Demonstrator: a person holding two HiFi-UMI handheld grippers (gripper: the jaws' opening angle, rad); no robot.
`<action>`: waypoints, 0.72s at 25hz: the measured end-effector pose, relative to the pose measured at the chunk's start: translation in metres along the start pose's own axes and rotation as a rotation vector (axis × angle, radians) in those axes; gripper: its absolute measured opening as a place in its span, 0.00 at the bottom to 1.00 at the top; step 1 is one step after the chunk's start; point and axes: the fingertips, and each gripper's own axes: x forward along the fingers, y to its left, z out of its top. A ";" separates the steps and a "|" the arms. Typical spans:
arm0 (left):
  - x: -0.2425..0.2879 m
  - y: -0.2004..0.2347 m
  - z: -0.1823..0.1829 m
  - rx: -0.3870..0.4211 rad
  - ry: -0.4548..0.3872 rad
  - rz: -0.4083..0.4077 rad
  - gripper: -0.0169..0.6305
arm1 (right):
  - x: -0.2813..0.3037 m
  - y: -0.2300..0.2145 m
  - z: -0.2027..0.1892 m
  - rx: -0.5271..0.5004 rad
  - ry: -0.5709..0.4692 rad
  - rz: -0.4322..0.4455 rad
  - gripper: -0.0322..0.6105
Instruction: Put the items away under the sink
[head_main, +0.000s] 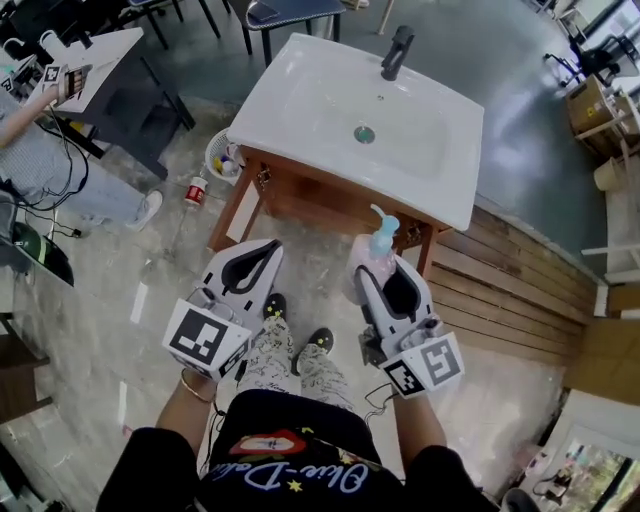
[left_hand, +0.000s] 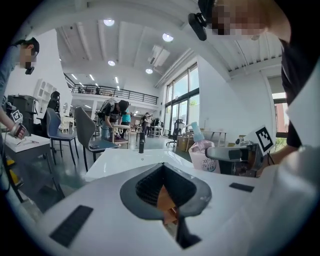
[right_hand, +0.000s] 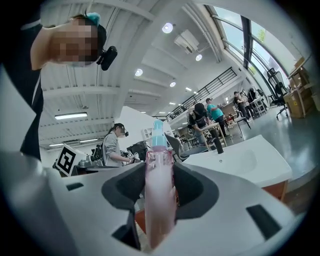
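A pink pump bottle (head_main: 378, 250) with a blue pump stands upright between the jaws of my right gripper (head_main: 385, 268), which is shut on it. In the right gripper view the bottle (right_hand: 159, 200) fills the gap of that gripper (right_hand: 159, 165). My left gripper (head_main: 272, 247) hangs beside it, shut and holding nothing; in its own view the left gripper (left_hand: 162, 167) points level at the vanity, with the bottle (left_hand: 204, 155) off to the right. Ahead stands the white sink (head_main: 300, 110) with a black faucet (head_main: 396, 52) on a wooden cabinet (head_main: 330, 200).
A white basket (head_main: 222, 158) of small items sits on the floor left of the cabinet. A red-labelled bottle (head_main: 195, 190) lies next to it. Wooden decking (head_main: 520, 280) runs along the right. A person (head_main: 40, 130) stands at a table at the far left.
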 end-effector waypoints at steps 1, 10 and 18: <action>-0.002 -0.003 -0.002 -0.002 0.001 0.012 0.04 | -0.003 -0.001 -0.001 0.005 0.000 0.004 0.34; -0.011 -0.017 -0.014 -0.024 0.027 0.033 0.04 | -0.021 -0.002 -0.012 0.025 0.015 -0.005 0.34; -0.017 -0.001 -0.032 -0.029 0.044 0.015 0.04 | -0.008 -0.001 -0.037 0.042 0.014 -0.038 0.34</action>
